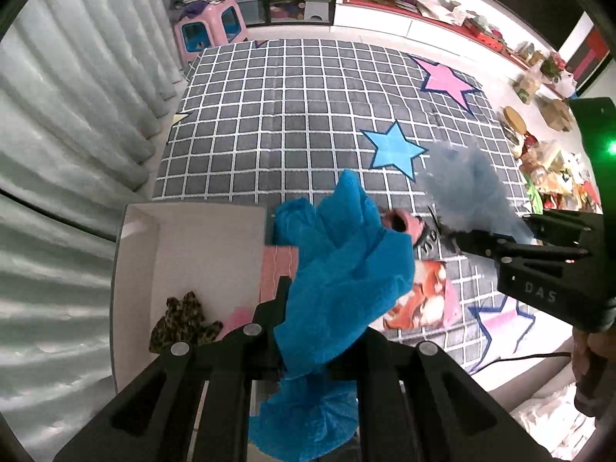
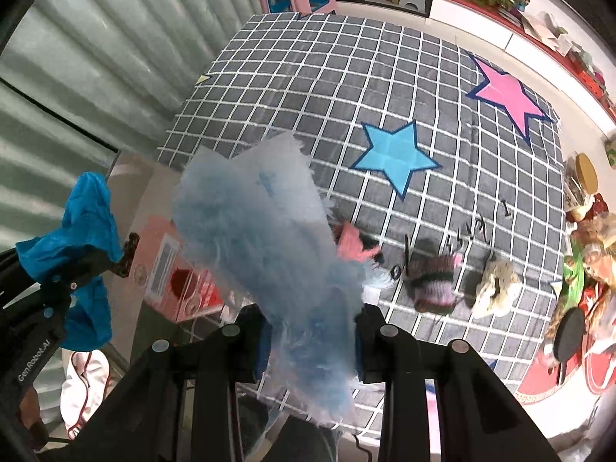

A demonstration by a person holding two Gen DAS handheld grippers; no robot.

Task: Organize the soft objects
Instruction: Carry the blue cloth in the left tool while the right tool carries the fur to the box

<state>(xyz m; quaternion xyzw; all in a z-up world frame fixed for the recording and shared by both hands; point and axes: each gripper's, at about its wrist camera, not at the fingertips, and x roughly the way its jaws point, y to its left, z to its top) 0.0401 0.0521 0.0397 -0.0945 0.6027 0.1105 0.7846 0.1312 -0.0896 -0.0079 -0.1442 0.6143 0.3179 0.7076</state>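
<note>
A bright blue cloth (image 1: pixel 338 269), a pale blue fluffy cloth (image 2: pixel 261 238). The rug (image 1: pixel 288 115) is dark grey with a white grid and pink and blue stars. A leopard-print piece (image 1: pixel 183 321) lies in the white box (image 1: pixel 138 254).

— What do the two black plastic handheld grippers look like?
— The left gripper (image 1: pixel 315 319) has angular ribbed linkage arms with round silver pivot screws; its side reads "GenRobot.AI" in white.
— And the right gripper (image 2: pixel 308 331)?
— Same build, with "DAS" embossed, a glowing green light, and a thin black cable (image 1: pixel 516 360) nearby.
</note>
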